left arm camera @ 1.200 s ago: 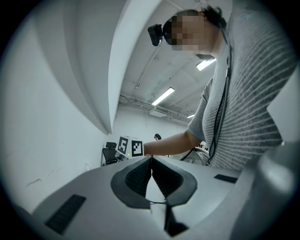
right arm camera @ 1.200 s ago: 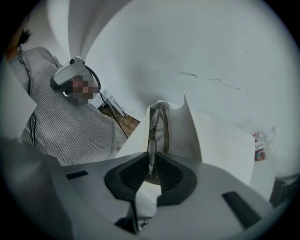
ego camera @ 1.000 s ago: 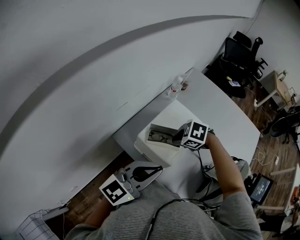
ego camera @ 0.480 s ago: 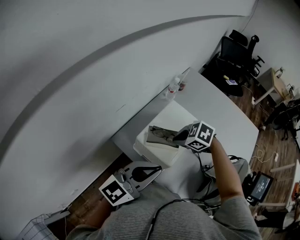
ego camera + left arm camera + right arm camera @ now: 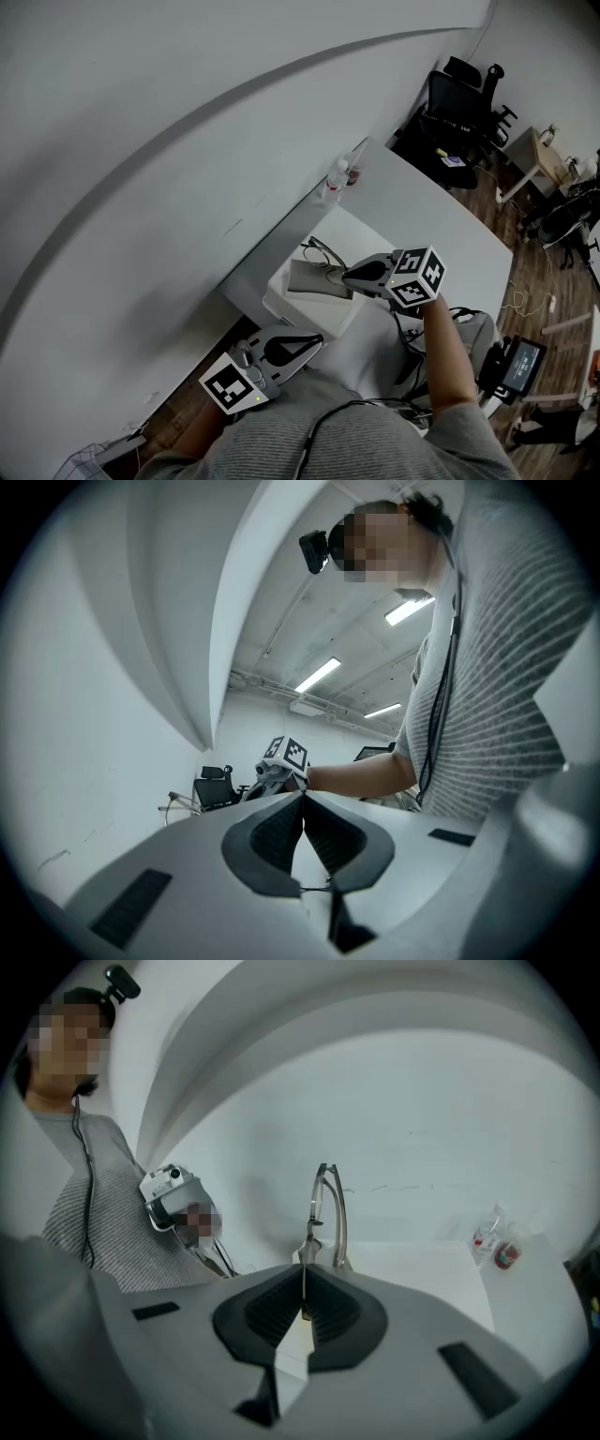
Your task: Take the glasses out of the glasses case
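Note:
In the head view the grey glasses case lies open on a white box. My right gripper is just right of the case, shut on the thin-framed glasses, which stand up out of it. In the right gripper view the glasses rise upright from the pinched jaw tips of the right gripper. My left gripper hovers low near the person's body, away from the case, with its jaws together and nothing between them.
The white table runs along a white wall. Small bottles stand at its far end, also in the right gripper view. A black office chair and desks lie beyond. The person's torso is close behind both grippers.
My right gripper has risen and tilted back, drawing the glasses up out of the case. The left gripper has stayed in place.

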`<state>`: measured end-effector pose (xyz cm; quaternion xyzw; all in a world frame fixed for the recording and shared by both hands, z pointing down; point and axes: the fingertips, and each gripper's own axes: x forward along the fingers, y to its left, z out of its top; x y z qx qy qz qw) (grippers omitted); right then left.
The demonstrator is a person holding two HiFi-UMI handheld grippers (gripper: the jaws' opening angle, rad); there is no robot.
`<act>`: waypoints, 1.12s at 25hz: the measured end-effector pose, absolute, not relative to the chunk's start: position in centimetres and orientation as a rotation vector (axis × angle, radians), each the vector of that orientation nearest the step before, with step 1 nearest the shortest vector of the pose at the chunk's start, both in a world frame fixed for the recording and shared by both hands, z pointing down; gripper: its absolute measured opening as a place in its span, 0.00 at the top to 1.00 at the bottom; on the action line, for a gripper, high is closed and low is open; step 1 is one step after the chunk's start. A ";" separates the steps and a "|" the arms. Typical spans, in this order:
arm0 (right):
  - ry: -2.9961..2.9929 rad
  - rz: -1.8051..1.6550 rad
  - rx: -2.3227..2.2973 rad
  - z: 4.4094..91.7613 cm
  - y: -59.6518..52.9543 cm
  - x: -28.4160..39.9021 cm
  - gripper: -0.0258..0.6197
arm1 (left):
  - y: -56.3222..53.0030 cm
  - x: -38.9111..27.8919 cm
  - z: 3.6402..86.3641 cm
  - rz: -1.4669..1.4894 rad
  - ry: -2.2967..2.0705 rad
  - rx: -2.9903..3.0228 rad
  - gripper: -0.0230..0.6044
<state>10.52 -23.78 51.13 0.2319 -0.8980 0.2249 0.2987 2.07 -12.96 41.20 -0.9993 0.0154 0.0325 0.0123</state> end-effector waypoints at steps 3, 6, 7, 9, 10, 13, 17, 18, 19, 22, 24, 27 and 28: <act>-2.511 0.619 0.682 48.9 -24.0 10.5 0.93 | -12.9 2.3 41.0 0.102 0.030 -3.109 0.94; -2.648 0.626 0.756 46.3 -24.2 10.4 0.93 | -13.1 2.4 40.4 0.156 0.039 -3.131 0.94; -2.691 0.622 0.788 45.3 -24.2 10.5 0.93 | -13.2 2.5 40.3 0.169 0.042 -3.138 0.94; -2.755 0.602 0.857 43.6 -24.2 10.6 0.93 | -13.5 2.6 39.9 0.199 0.048 -3.151 0.94; -2.783 0.590 0.889 42.8 -24.1 10.7 0.93 | -13.5 2.6 39.8 0.206 0.045 -3.148 0.94; -2.872 0.555 0.981 40.9 -23.8 10.9 0.93 | -13.7 2.7 39.4 0.231 0.039 -3.145 0.94; -2.985 0.477 1.092 38.0 -23.1 11.0 0.93 | -14.0 2.7 39.1 0.235 0.037 -3.155 0.94; -3.010 0.453 1.116 37.2 -22.9 10.9 0.93 | -14.0 2.7 38.9 0.235 0.037 -3.154 0.94; -3.034 0.433 1.139 36.5 -22.6 10.8 0.93 | -14.2 2.7 38.7 0.242 0.038 -3.153 0.94; -3.097 0.390 1.197 34.9 -21.6 10.4 0.93 | -14.6 2.7 37.8 0.256 0.043 -3.143 0.94; -3.125 0.377 1.226 34.4 -20.9 10.3 0.93 | -14.9 2.7 37.3 0.251 0.045 -3.133 0.94; -3.143 0.366 1.282 34.1 -20.2 10.5 0.93 | -15.3 2.7 36.7 0.240 0.042 -3.127 0.94; -3.143 0.364 1.304 34.1 -20.1 10.6 0.93 | -15.4 2.7 36.5 0.243 0.041 -3.125 0.94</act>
